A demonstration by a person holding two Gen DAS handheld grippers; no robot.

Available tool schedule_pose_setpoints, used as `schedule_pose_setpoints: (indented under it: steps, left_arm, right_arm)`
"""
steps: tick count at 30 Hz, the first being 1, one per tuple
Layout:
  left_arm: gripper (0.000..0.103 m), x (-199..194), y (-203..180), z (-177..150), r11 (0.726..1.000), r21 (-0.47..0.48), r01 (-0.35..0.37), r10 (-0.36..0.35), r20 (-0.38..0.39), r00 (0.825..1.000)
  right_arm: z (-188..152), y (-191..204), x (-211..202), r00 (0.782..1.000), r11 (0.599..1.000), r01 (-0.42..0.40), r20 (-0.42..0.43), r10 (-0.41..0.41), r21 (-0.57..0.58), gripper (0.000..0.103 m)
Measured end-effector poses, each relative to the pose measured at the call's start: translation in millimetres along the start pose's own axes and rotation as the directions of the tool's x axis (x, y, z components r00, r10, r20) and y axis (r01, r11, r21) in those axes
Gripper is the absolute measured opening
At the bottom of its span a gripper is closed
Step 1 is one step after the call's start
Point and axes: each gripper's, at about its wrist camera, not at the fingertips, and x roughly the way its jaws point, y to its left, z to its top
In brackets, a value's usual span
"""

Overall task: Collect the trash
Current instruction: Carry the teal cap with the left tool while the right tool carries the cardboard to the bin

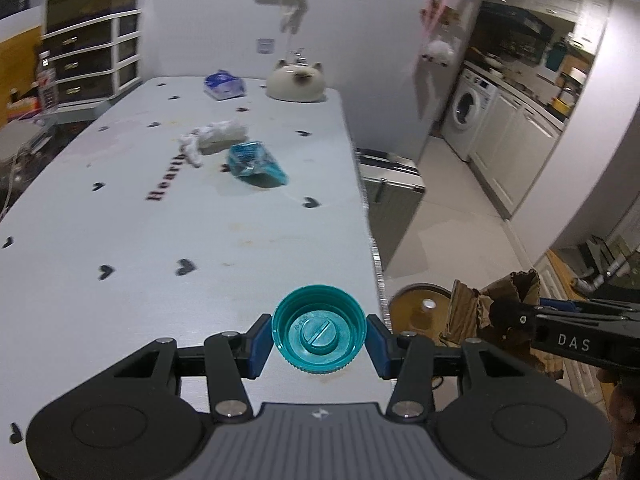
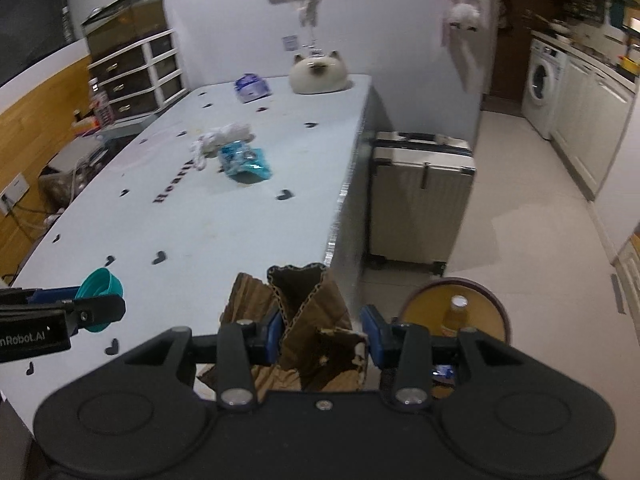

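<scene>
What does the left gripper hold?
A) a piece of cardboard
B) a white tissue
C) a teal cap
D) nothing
C: the left gripper is closed on the teal cap, its blue pads pressing both sides; the cardboard is in the right gripper.

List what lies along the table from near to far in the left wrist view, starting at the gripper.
Teal cap clamped in the left gripper → teal wrapper → crumpled white tissue → blue-and-white packet → cat-shaped ceramic pot at the far end.
</scene>
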Motion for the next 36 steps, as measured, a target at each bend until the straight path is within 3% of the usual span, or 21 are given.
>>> schedule_pose_setpoints:
  steps: [10, 23, 29, 36]
  left_arm:
    - [0.050, 39.1, -76.6, 14.3, 0.997, 0.057, 0.049, -0.047, -0.032, 0.998]
    - [0.050, 150.8, -179.4, 47.5, 0.996, 0.035, 0.083, -0.077, -0.142, 0.987]
    - [0.050, 213.9, -208.7, 51.4, 0.995, 0.001, 0.099, -0.096, -0.233, 0.968]
    - [0.050, 293.9, -226.7, 44.8, 0.994, 0.016, 0.110, -0.097, -0.359, 0.928]
  right_arm:
    - [1.6, -91.7, 2.3, 0.997, 0.994, 0.072, -0.011, -0.072, 0.083, 0.043]
    - [28.7, -240.2, 57.8, 0.987, 0.980, 0.138, -0.098, -0.125, 0.145, 0.043]
    - [35.6, -291.2, 93.8, 0.978, 0.977, 0.155, -0.159, -0.131, 0.145, 0.044]
    - [35.2, -314.2, 156.2, 0.969, 0.983, 0.098, -0.240, -0.059, 0.154, 0.046]
